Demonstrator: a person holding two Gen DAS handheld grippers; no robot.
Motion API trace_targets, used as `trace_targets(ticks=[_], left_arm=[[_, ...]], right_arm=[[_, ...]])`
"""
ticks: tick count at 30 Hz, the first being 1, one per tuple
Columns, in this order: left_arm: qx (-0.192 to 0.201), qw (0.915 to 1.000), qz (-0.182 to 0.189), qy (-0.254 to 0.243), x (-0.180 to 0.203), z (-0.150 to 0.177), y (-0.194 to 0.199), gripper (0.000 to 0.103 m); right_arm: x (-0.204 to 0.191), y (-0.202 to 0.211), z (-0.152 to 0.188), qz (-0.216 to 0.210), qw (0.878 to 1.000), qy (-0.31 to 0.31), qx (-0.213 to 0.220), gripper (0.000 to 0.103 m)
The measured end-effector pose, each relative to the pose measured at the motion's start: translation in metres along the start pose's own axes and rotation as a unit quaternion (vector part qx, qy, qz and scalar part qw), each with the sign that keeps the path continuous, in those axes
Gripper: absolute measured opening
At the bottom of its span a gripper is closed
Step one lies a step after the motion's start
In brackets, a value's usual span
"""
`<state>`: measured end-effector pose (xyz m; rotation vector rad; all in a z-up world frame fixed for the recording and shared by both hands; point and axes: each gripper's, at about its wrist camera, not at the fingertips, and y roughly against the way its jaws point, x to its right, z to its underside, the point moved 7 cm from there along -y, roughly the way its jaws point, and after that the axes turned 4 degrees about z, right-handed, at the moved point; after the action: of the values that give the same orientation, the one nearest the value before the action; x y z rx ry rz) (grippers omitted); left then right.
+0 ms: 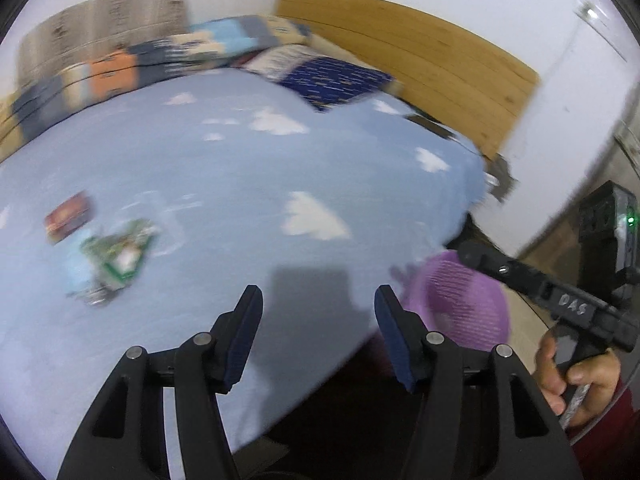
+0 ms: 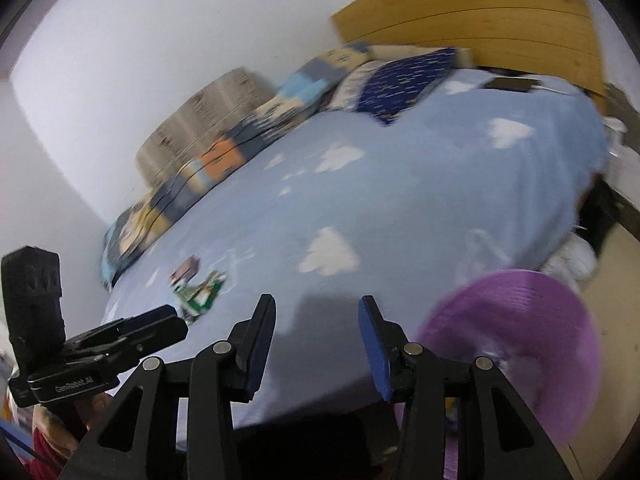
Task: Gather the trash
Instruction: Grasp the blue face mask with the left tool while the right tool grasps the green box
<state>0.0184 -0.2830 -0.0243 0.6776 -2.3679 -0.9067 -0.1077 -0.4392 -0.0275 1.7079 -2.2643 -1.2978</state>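
Trash lies on the blue cloud-print bed sheet (image 1: 240, 184): a green and white wrapper (image 1: 118, 252) and a small red-brown packet (image 1: 68, 216), with clear plastic beside them. They also show in the right wrist view, the wrapper (image 2: 202, 292) and the packet (image 2: 186, 270). A purple mesh basket (image 1: 464, 300) stands off the bed's near right corner, and also shows in the right wrist view (image 2: 516, 336). My left gripper (image 1: 318, 300) is open and empty above the sheet. My right gripper (image 2: 318, 312) is open and empty, and is seen from the side in the left wrist view (image 1: 480, 256).
Patchwork pillows (image 1: 160, 60) and a dark blue pillow (image 1: 336, 80) lie at the head of the bed, before a wooden headboard (image 1: 420, 56). A white wall (image 2: 140, 60) runs behind. Both views are motion-blurred.
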Motion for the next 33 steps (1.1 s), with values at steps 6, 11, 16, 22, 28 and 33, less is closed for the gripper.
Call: trace_targets(ticks=[6, 11, 16, 22, 28, 33], left_arm=[[0.021, 0.9933, -0.069, 0.090, -0.112, 0.009, 0.035, 0.058], [0.015, 0.9731, -0.118, 0.197, -0.213, 0.008, 0.031, 0.058], [-0.025, 0.9553, -0.085, 0.282, -0.268, 0.003, -0.016, 0.058], [-0.057, 0.9512, -0.092, 0.289, -0.283, -0.005, -0.068, 0.057], [-0.028, 0.9589, -0.072, 0.273, -0.269, -0.013, -0.052, 0.029], [-0.001, 0.9612, -0.073, 0.266, -0.265, -0.013, -0.009, 0.029]], right_arm=[[-0.072, -0.042, 0.008, -0.036, 0.997, 0.062, -0.030, 0.045], [-0.115, -0.066, 0.014, -0.062, 0.993, 0.094, -0.046, 0.046], [-0.135, -0.083, 0.017, -0.068, 0.989, 0.113, -0.061, 0.046], [-0.125, -0.083, 0.016, -0.077, 0.991, 0.090, -0.066, 0.047], [-0.129, -0.085, 0.017, -0.073, 0.990, 0.095, -0.074, 0.047], [-0.142, -0.100, 0.017, -0.072, 0.988, 0.101, -0.092, 0.049]])
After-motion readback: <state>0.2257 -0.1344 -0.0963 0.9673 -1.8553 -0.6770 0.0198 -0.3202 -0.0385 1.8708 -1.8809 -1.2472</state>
